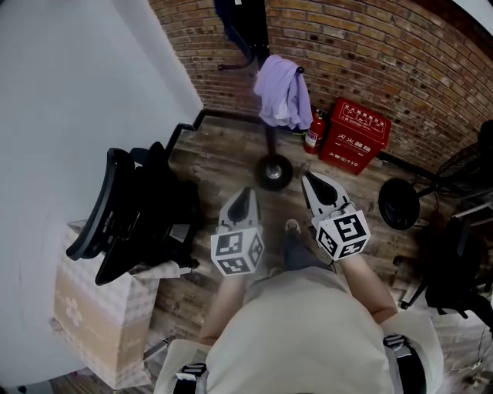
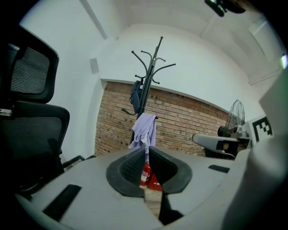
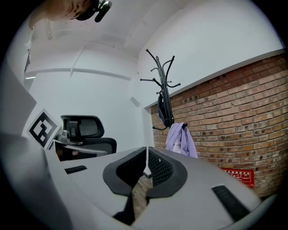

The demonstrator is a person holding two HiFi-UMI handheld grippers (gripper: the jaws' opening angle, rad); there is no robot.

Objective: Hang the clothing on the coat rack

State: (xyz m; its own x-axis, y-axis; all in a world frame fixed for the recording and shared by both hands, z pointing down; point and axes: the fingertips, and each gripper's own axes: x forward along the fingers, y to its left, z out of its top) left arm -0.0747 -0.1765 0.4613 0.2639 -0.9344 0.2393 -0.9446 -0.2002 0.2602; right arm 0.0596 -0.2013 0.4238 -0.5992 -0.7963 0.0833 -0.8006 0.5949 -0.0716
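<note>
A black coat rack (image 1: pixel 272 138) stands on the wooden floor against the brick wall. A lilac garment (image 1: pixel 282 92) hangs from one of its lower hooks, and a dark blue garment (image 1: pixel 231 19) hangs higher up. In the left gripper view the rack (image 2: pixel 153 67) and the lilac garment (image 2: pixel 144 130) are straight ahead, some way off. The right gripper view shows the same garment (image 3: pixel 180 139) to its right. My left gripper (image 1: pixel 246 191) (image 2: pixel 147 148) is shut and empty. My right gripper (image 1: pixel 306 177) (image 3: pixel 147 149) is also shut with nothing between its jaws. Both are held side by side in front of the person, short of the rack.
A black office chair (image 1: pixel 135 215) stands at the left beside a cardboard box (image 1: pixel 92 323). A red box (image 1: pixel 354 135) and a fire extinguisher (image 1: pixel 312 132) sit right of the rack. A floor fan (image 1: pixel 399 204) and another chair are at the far right.
</note>
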